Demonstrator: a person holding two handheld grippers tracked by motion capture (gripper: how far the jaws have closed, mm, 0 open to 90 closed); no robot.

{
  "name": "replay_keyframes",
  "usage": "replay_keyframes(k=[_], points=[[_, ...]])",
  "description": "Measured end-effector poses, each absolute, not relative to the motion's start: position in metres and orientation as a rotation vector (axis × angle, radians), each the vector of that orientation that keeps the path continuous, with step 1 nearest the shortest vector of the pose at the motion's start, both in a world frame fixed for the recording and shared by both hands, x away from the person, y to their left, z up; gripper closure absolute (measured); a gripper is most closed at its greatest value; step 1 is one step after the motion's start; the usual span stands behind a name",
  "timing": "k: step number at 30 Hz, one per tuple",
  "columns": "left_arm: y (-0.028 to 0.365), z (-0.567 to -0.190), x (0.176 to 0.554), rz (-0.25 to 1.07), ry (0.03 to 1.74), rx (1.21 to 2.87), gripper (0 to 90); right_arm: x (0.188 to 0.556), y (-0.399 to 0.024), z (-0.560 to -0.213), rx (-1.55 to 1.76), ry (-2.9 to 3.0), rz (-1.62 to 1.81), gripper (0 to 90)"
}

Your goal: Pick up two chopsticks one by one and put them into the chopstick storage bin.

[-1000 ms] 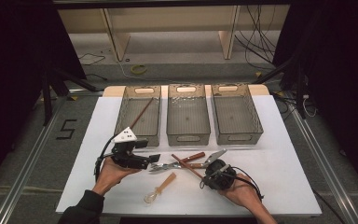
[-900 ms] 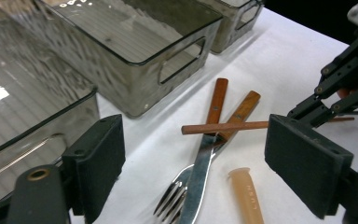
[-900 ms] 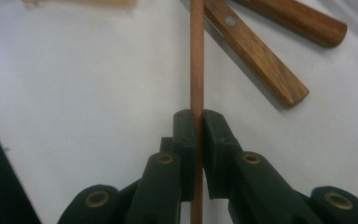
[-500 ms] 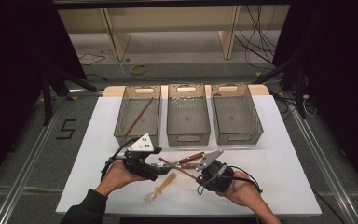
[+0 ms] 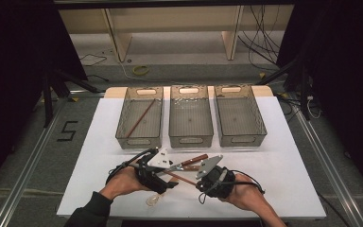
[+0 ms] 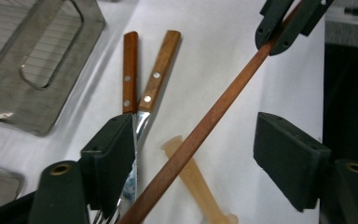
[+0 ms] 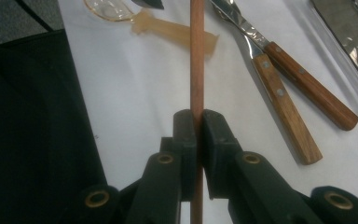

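My right gripper (image 7: 196, 119) is shut on a brown wooden chopstick (image 7: 197, 56) and holds it off the white table. In the left gripper view the chopstick (image 6: 214, 114) runs slantwise between the jaws of my left gripper (image 6: 196, 140). Those jaws have just been closing, and a gap remains on both sides. The right gripper (image 6: 284, 23) grips the stick's far end. In the high view the left gripper (image 5: 168, 182) and right gripper (image 5: 199, 182) face each other near the front edge. A knife and fork with wooden handles (image 6: 142, 70) and a translucent spoon (image 6: 193, 177) lie under the stick.
Three clear bins stand in a row at the back: left bin (image 5: 139, 141), middle bin (image 5: 190, 140), right bin (image 5: 242, 140). Another brown chopstick (image 5: 142, 118) lies in the left bin. The spoon (image 5: 153, 201) lies at the table's front edge.
My left hand has moved right toward the right gripper, and its jaws now stand around the chopstick. The right gripper has lifted the chopstick a little.
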State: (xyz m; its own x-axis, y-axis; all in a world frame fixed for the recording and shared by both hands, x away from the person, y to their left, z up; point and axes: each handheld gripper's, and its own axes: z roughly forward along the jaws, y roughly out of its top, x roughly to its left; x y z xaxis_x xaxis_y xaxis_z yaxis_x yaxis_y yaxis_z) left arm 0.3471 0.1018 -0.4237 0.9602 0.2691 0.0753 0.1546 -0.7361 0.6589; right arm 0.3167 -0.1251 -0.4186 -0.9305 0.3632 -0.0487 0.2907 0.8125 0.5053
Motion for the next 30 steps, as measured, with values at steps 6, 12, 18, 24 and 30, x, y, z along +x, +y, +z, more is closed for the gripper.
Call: replay_keyframes(k=[6,12,18,24,30], points=[[0.098,-0.425,0.343,0.204,0.235,2.464,41.3,0.312,-0.120,-0.418,0.453,2.875,0.755,85.2],[0.096,-0.428,0.340,0.191,0.183,2.518,51.5,0.311,-0.119,-0.418,0.421,2.892,0.761,85.2],[0.094,-0.429,0.337,0.173,0.144,2.550,64.4,0.309,-0.117,-0.420,0.373,2.903,0.749,85.2],[0.093,-0.433,0.336,0.112,0.083,2.579,73.7,0.309,-0.117,-0.422,0.316,2.926,0.734,85.0],[0.094,-0.435,0.334,0.046,0.003,2.562,80.5,0.309,-0.119,-0.423,0.232,2.914,0.716,82.0]])
